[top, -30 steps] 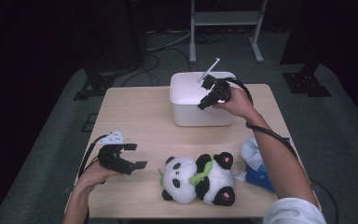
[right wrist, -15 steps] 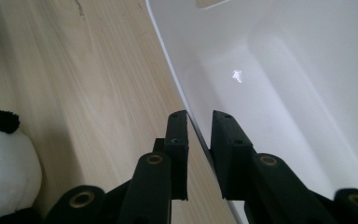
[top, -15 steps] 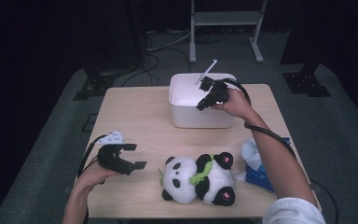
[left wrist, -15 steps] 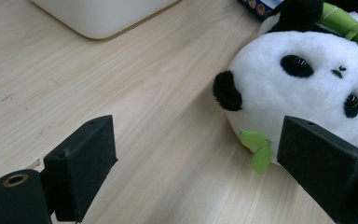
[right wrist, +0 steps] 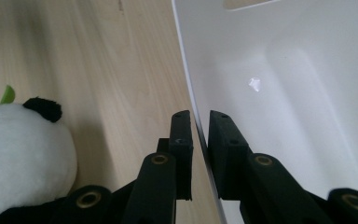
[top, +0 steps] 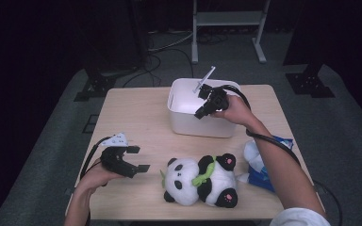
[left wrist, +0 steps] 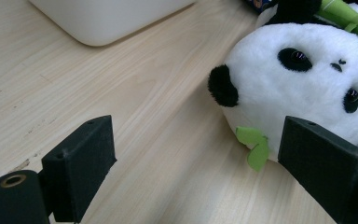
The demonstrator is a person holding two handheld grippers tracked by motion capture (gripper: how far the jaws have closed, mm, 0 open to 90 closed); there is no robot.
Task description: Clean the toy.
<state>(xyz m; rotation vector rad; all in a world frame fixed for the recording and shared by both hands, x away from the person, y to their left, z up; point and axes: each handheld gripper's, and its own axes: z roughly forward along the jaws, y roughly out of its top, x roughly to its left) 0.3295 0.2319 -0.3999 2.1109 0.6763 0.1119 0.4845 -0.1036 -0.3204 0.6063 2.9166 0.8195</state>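
Note:
A white plastic bin (top: 188, 123) stands at the back middle of the wooden table (top: 136, 117). My right gripper (top: 201, 112) hangs over its near rim. In the right gripper view the bin's thin wall (right wrist: 279, 93) runs between the jaws of the right gripper (right wrist: 200, 126). They have just been closing and stand narrowly open, a sliver away from the wall on each side. A plush panda (top: 200, 181) lies at the front. My left gripper (top: 139, 159) rests open on the table left of the panda's head (left wrist: 303, 88), with nothing between the jaws of the left gripper (left wrist: 205, 163).
A blue packet (top: 271, 162) with something white on it lies right of the panda, under the right forearm. A corner of the bin (left wrist: 107, 18) shows beyond the left jaws. A metal stand (top: 226, 19) and cables sit on the floor behind the table.
The right gripper has shifted slightly nearer and lower onto the bin's rim. The left hand has kept still.

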